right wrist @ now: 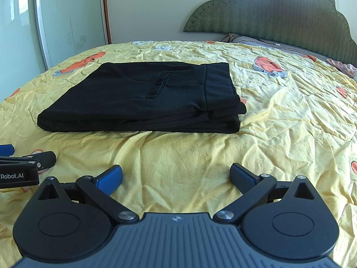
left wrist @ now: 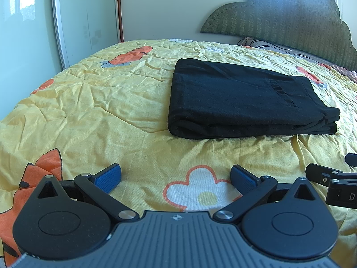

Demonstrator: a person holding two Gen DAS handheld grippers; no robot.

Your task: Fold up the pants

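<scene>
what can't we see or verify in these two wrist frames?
- Underside and inner layers of the folded black pants: both views, hidden by the top layer.
- Right gripper in the left wrist view: cut off by the right edge.
- Headboard top: cropped by the frame, washed out by window glare.
- Person's hands: behind both cameras.

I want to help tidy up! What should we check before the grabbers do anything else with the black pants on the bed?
1. Pants folded into a flat stack: ok.
2. Layers lined up at the open edge: not ok, slightly staggered.
3. Left gripper open and holding nothing: ok.
4. Right gripper open and holding nothing: ok.
5. Both grippers away from the pants: ok.
6. Yellow quilt smooth under the pants: cannot tell, wrinkled around them.
</scene>
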